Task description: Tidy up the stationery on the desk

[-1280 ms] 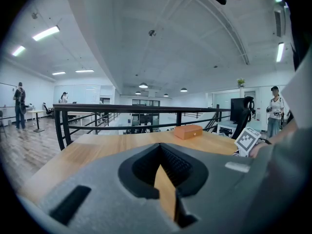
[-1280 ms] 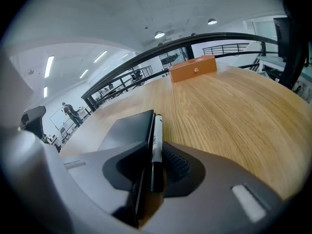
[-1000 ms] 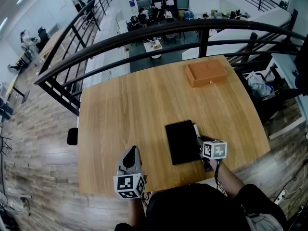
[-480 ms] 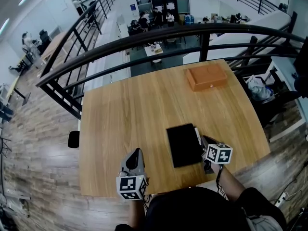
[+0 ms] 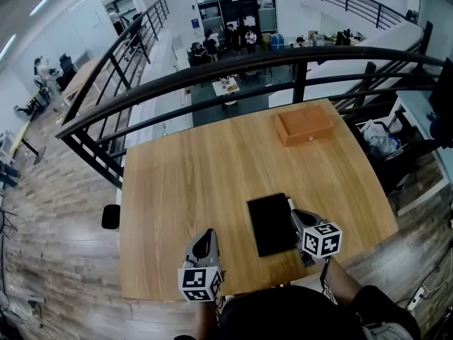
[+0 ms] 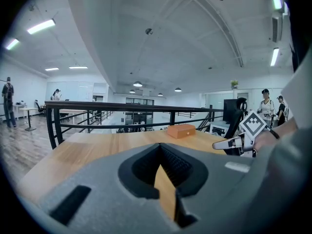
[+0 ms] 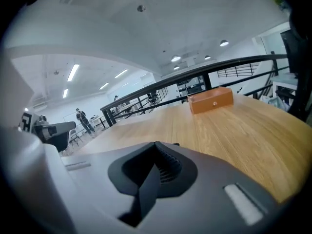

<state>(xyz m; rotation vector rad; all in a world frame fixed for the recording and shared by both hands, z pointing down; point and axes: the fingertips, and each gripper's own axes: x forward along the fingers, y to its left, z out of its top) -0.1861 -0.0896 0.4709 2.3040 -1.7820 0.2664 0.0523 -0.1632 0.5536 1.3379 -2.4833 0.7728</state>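
Black notebook (image 5: 271, 224), long axis near-to-far

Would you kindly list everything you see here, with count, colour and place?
desk: one, light wood, beside the railing
notebook: one, black, front right of the desk
white item: one, white, along the notebook's right edge; too small to name
box: one, orange-brown, far right corner of the desk
railing: one, black, beyond the desk
people: several, colours unclear, on the lower floor past the railing
left tongs: one, grey, shut and empty, near the desk's front edge
right tongs: one, grey, shut, at the notebook's right edge; any hold unclear
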